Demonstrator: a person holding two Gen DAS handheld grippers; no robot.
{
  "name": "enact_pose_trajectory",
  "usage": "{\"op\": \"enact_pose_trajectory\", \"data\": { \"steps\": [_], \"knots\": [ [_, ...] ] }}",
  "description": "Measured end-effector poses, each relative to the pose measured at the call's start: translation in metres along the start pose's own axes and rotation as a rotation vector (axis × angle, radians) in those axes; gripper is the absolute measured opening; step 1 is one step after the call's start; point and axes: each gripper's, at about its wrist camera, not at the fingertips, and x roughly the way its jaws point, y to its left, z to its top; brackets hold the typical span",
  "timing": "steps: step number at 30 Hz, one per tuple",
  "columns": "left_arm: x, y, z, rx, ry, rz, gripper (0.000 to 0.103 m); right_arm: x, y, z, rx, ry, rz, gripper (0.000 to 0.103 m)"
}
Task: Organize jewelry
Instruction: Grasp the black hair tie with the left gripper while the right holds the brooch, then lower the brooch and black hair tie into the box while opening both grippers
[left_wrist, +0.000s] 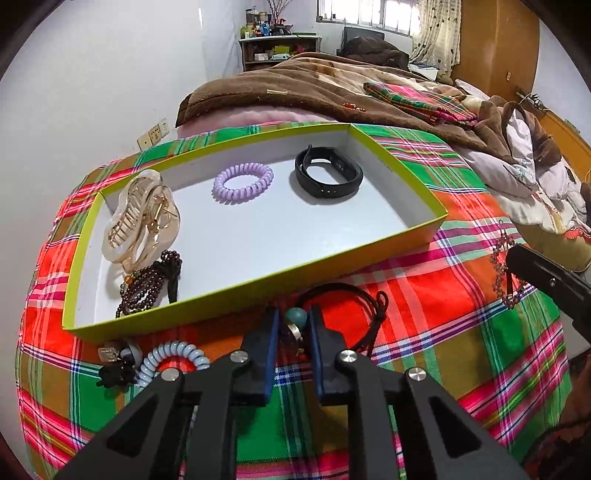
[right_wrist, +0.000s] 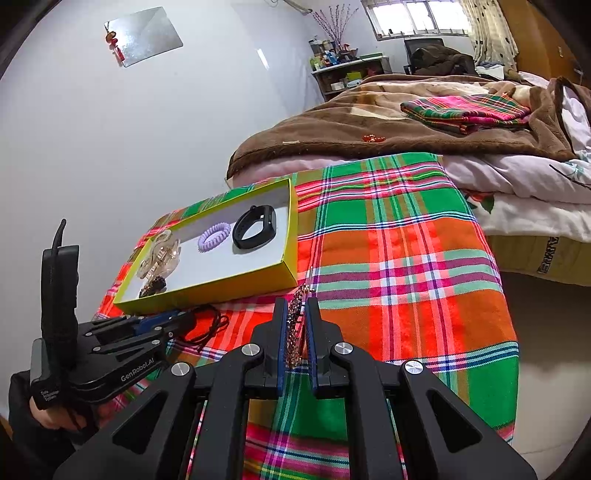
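**Both grippers pinching jewelry in front of the yellow-green box**

In the left wrist view we see our left gripper (left_wrist: 291, 325) low in the centre of the frame, its blue pads closed on a black cord necklace (left_wrist: 364, 310) with a teal bead (left_wrist: 295, 316) caught between them; the cord loops out onto the plaid cloth (left_wrist: 424, 295) to the right. Just above it lies the yellow-green box (left_wrist: 424, 225). Inside, from left to right, we find a clear claw hair clip (left_wrist: 142, 218), a dark beaded bracelet (left_wrist: 147, 284) at the lower left corner, a purple spiral hair tie (left_wrist: 243, 181) and a black wristband (left_wrist: 328, 171). Outside the box, at the lower left of the frame, sit a pale blue spiral hair tie (left_wrist: 173, 360) and a small black item we cannot identify.

In the right wrist view, our right gripper (right_wrist: 295, 332) at bottom centre squeezes a brown beaded bracelet (right_wrist: 295, 325) standing on edge between its pads, above the cloth near the box's lower right corner
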Motion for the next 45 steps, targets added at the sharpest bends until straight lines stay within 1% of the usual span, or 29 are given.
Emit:
{"op": "enact_pose_trajectory", "data": {
  "steps": [13,22,25,28,30,33,39,42,45],
  "knots": [
    [-0.029,0.001,0.003,-0.011,-0.060,-0.037,0.016,-0.015,0.011,0.002,-0.018,-0.022,0.008,0.009],
    [-0.058,0.007,0.015,-0.022,-0.122,-0.059,0.016,-0.027,0.026,0.012,-0.046,-0.051,0.022,0.009],
    [-0.065,0.012,0.022,-0.021,-0.140,-0.053,0.016,-0.030,0.030,0.018,-0.052,-0.061,0.027,0.009],
    [-0.069,0.019,0.030,-0.036,-0.152,-0.070,0.016,-0.031,0.034,0.023,-0.059,-0.067,0.033,0.009],
    [-0.069,0.024,0.036,-0.042,-0.156,-0.059,0.016,-0.030,0.037,0.027,-0.064,-0.070,0.037,0.009],
    [-0.069,0.032,0.043,-0.061,-0.155,-0.071,0.016,-0.027,0.042,0.034,-0.075,-0.069,0.043,0.009],
    [-0.063,0.044,0.061,-0.066,-0.162,-0.064,0.016,-0.013,0.051,0.051,-0.096,-0.060,0.058,0.009],
    [-0.054,0.051,0.070,-0.074,-0.157,-0.056,0.016,0.003,0.057,0.059,-0.115,-0.035,0.062,0.009],
    [-0.043,0.056,0.078,-0.084,-0.143,-0.056,0.016,0.023,0.059,0.064,-0.106,0.002,0.082,0.009]
  ]
}}
